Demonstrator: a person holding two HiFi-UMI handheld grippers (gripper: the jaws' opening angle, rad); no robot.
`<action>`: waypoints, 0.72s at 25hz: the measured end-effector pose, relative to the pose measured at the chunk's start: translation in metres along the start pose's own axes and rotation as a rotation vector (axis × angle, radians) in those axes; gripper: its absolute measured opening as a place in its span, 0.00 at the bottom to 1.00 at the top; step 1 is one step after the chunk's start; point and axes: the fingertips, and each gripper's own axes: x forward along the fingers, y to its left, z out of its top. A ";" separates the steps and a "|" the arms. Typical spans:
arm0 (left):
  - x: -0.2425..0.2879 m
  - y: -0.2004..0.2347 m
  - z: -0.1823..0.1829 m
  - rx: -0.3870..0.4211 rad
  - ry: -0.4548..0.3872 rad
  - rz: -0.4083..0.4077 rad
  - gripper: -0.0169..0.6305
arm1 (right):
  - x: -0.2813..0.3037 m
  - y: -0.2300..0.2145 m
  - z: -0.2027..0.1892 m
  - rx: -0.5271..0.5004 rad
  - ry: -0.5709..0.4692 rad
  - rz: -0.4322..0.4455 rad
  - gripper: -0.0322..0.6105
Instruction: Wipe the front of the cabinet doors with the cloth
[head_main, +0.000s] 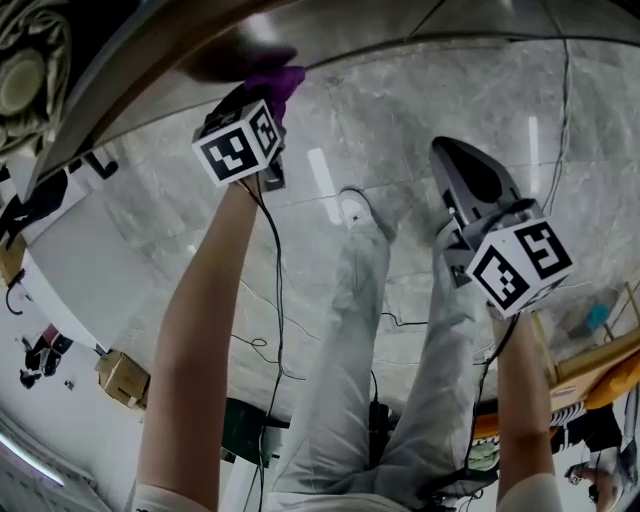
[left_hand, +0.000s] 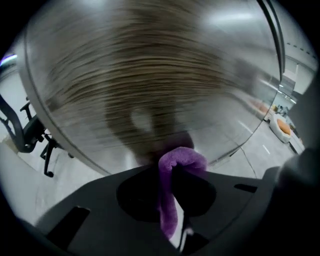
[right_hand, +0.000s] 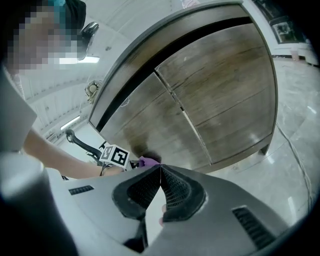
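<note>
A purple cloth (left_hand: 176, 176) is clamped in my left gripper (left_hand: 172, 172), folded over the tips and pressed to the wooden cabinet door (left_hand: 145, 80), which is blurred with motion. From above, the purple cloth (head_main: 272, 84) pokes out past my left gripper (head_main: 262, 110) against the cabinet's lower front. My right gripper (right_hand: 160, 167) is shut and empty, held back from the cabinet. In the right gripper view the two wooden cabinet doors (right_hand: 210, 100) show in full, with the purple cloth (right_hand: 148, 161) on the lower left door. The right gripper (head_main: 452, 160) hangs over the floor.
The floor is pale marble tile (head_main: 400, 130) with black cables (head_main: 277, 300) trailing across it. The person's legs in light trousers (head_main: 370, 360) stand between the arms. An office chair (left_hand: 25, 135) is to the left, and a cardboard box (head_main: 122, 377) lies behind.
</note>
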 end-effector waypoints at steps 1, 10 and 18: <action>-0.001 0.015 -0.004 -0.032 0.005 0.034 0.11 | 0.005 0.004 -0.002 -0.004 0.008 0.011 0.09; -0.042 0.105 -0.021 -0.306 -0.025 0.317 0.11 | -0.022 -0.017 -0.001 -0.071 0.091 0.046 0.09; -0.021 0.001 -0.046 -0.274 0.032 0.295 0.11 | -0.078 -0.084 0.010 -0.050 0.094 0.033 0.09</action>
